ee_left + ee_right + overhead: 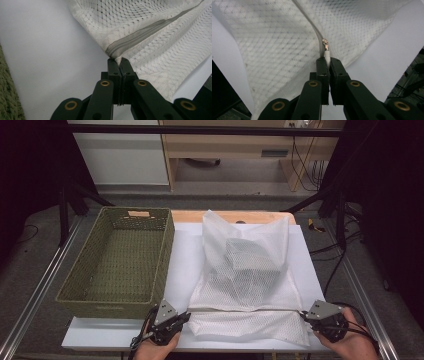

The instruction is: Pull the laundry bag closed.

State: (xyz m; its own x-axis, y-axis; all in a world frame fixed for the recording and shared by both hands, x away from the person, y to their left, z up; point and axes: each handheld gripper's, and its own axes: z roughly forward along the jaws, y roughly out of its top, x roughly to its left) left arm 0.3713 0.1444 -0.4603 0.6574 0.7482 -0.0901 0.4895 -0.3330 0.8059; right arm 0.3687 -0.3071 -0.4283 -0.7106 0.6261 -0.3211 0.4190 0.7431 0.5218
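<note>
A white mesh laundry bag [245, 270] lies on the white table, with something grey folded inside it [250, 265]. A zipper [245, 310] runs across its near part, drawn taut between my two grippers. My left gripper [186, 316] is shut on the bag's left zipper end [117, 51]. My right gripper [303, 314] is shut on the white zipper pull [327, 53], just behind the metal slider [325, 44]. A hand holds each gripper at the table's near edge.
A green woven basket [120, 295] stands to the left of the bag, close to my left gripper. The white table surface [182, 260] shows between basket and bag. Cables trail off the table's right side [330, 270].
</note>
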